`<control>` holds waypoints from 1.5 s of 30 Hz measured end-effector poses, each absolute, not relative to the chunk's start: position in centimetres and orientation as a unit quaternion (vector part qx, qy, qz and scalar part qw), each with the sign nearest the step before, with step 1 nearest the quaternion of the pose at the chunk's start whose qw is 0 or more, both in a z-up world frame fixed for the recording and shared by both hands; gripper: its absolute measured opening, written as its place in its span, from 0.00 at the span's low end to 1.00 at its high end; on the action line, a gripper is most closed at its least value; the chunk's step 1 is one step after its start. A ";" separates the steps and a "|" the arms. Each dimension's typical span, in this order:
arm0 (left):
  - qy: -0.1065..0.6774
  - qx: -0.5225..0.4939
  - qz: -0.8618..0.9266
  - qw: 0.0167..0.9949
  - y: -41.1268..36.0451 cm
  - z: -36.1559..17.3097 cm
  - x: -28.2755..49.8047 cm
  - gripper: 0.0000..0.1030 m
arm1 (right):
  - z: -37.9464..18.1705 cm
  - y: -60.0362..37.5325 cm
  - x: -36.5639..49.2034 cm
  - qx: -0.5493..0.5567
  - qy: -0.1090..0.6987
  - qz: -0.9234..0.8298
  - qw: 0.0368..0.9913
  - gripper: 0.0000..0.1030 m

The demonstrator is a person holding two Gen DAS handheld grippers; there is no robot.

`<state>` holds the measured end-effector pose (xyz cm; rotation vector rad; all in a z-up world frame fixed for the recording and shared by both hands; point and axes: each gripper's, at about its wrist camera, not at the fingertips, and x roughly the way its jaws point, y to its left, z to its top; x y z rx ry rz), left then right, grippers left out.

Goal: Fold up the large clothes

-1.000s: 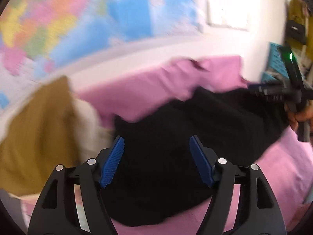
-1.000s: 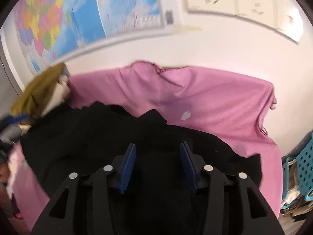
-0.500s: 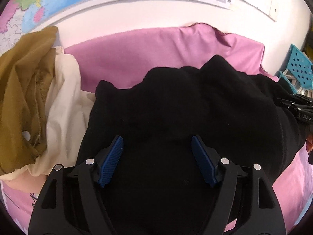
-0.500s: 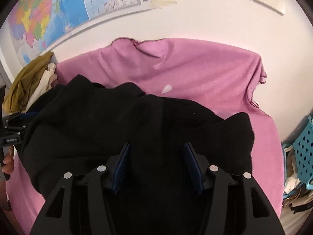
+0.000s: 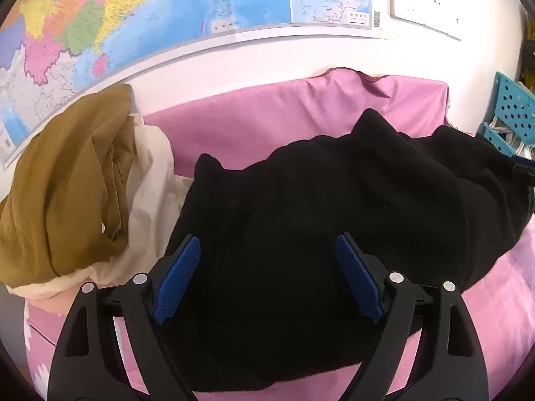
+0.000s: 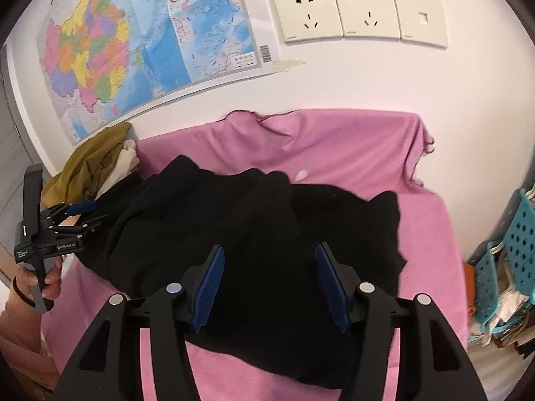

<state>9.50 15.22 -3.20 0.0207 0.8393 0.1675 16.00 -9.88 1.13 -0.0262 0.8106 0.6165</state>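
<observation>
A large black garment (image 5: 334, 220) lies crumpled on the pink cover (image 5: 274, 123); it also shows in the right wrist view (image 6: 254, 227). My left gripper (image 5: 267, 260) is open and empty, hovering over the garment's left part. My right gripper (image 6: 269, 272) is open and empty over the garment's near right part. The left gripper also shows at the left of the right wrist view (image 6: 80, 212), held in a hand beside the garment's left edge.
A heap of olive-brown (image 5: 67, 180) and cream (image 5: 150, 173) clothes sits at the left against the wall. A map (image 6: 140, 43) and wall sockets (image 6: 357, 13) are behind. Blue perforated baskets (image 6: 511, 250) stand at the right, past the pink cover's (image 6: 351, 147) edge.
The black garment has been dropped onto the pink cover and lies spread wider. Both grippers have drawn back and risen, still open.
</observation>
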 end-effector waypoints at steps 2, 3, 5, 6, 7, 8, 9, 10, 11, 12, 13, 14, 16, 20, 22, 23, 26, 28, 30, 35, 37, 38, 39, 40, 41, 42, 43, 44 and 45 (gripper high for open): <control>0.409 0.006 0.083 0.909 15.3 -3.1 9.2 0.81 | 0.3 -9.5 16.1 -0.018 0.396 0.290 0.871 0.54; 0.409 0.004 0.083 0.909 15.2 -3.2 9.3 0.81 | 0.0 -9.3 16.3 -0.020 0.398 0.287 0.871 0.54; 0.409 -0.001 0.085 0.909 15.3 -3.2 9.1 0.82 | -1.1 -9.0 17.0 -0.020 0.406 0.280 0.870 0.54; 0.408 -0.004 0.085 0.909 15.3 -3.2 9.0 0.82 | -1.7 -9.0 17.4 -0.018 0.411 0.274 0.869 0.54; 0.408 -0.006 0.085 0.909 15.3 -3.2 9.0 0.83 | -2.2 -8.9 17.9 -0.013 0.418 0.270 0.867 0.54; 0.407 -0.009 0.086 0.909 15.4 -3.2 9.0 0.84 | -2.5 -8.8 18.3 -0.011 0.420 0.267 0.867 0.55; 0.406 -0.012 0.086 0.910 15.5 -3.2 8.8 0.84 | -2.8 -8.7 18.5 -0.011 0.419 0.264 0.868 0.55; 0.406 -0.016 0.087 0.910 15.7 -3.2 8.7 0.85 | -3.1 -8.7 18.7 -0.011 0.419 0.261 0.870 0.55; 0.407 -0.021 0.087 0.909 16.0 -3.2 8.6 0.86 | -3.4 -8.6 19.0 -0.009 0.421 0.260 0.869 0.56; 0.406 -0.028 0.085 0.910 16.2 -3.2 8.5 0.86 | -3.5 -8.5 19.1 -0.010 0.422 0.257 0.869 0.56; 0.405 -0.031 0.084 0.910 16.3 -3.2 8.3 0.86 | -3.5 -8.5 19.2 -0.010 0.423 0.256 0.869 0.56; 0.403 -0.035 0.083 0.911 16.5 -3.1 8.1 0.87 | -3.4 -8.4 19.1 -0.012 0.424 0.256 0.868 0.56; 0.399 -0.040 0.082 0.912 16.8 -2.8 7.8 0.88 | -2.8 -8.7 18.8 -0.008 0.422 0.260 0.869 0.56; 0.396 -0.044 0.087 0.913 17.4 -2.3 7.1 0.90 | -1.1 -10.4 17.6 0.008 0.405 0.260 0.876 0.58; 0.393 -0.044 0.085 0.915 17.7 -1.9 6.7 0.90 | -0.3 -11.7 17.0 0.020 0.396 0.259 0.881 0.63; 0.390 -0.045 0.083 0.916 17.9 -1.8 6.4 0.90 | 0.1 -12.7 16.7 0.029 0.391 0.254 0.884 0.65; 0.391 -0.041 0.076 0.916 17.9 -1.6 6.3 0.90 | 0.4 -14.9 16.3 0.050 0.389 0.239 0.888 0.68; 0.392 -0.045 0.066 0.917 17.7 -1.5 6.5 0.90 | 0.1 -15.7 16.3 0.051 0.396 0.233 0.887 0.74; 0.394 -0.047 0.047 0.917 17.2 -1.5 6.6 0.90 | -1.0 -16.1 16.8 0.059 0.417 0.229 0.878 0.77; 0.406 -0.017 0.013 0.914 14.5 -2.2 7.5 0.90 | -4.1 -16.3 17.8 0.106 0.465 0.251 0.842 0.80; 0.412 -0.008 0.012 0.911 14.2 -2.9 7.9 0.89 | -4.8 -16.9 18.0 0.153 0.472 0.284 0.821 0.53; 0.412 -0.004 0.010 0.911 14.1 -3.2 8.1 0.85 | -4.8 -16.8 17.8 0.159 0.469 0.294 0.818 0.35; 0.410 -0.003 0.013 0.912 14.2 -3.4 8.2 0.82 | -4.6 -16.6 17.5 0.150 0.463 0.295 0.822 0.27; 0.411 -0.005 0.015 0.911 14.3 -3.5 8.3 0.75 | -4.4 -16.2 17.0 0.145 0.458 0.302 0.824 0.22; 0.415 -0.013 0.014 0.910 14.5 -3.5 8.4 0.71 | -4.1 -16.1 16.8 0.154 0.455 0.308 0.821 0.18; 0.417 -0.022 0.015 0.909 14.9 -3.4 8.5 0.63 | -3.6 -16.1 16.6 0.163 0.451 0.310 0.821 0.16; 0.419 -0.037 0.014 0.907 15.3 -3.1 8.4 0.58 | -2.8 -16.2 16.3 0.175 0.441 0.316 0.822 0.15; 0.419 -0.048 0.011 0.907 15.6 -2.8 8.3 0.54 | -2.2 -16.5 16.0 0.186 0.432 0.322 0.822 0.15; 0.416 -0.060 0.011 0.907 16.0 -2.3 7.9 0.53 | -1.4 -16.7 15.8 0.197 0.422 0.330 0.821 0.14</control>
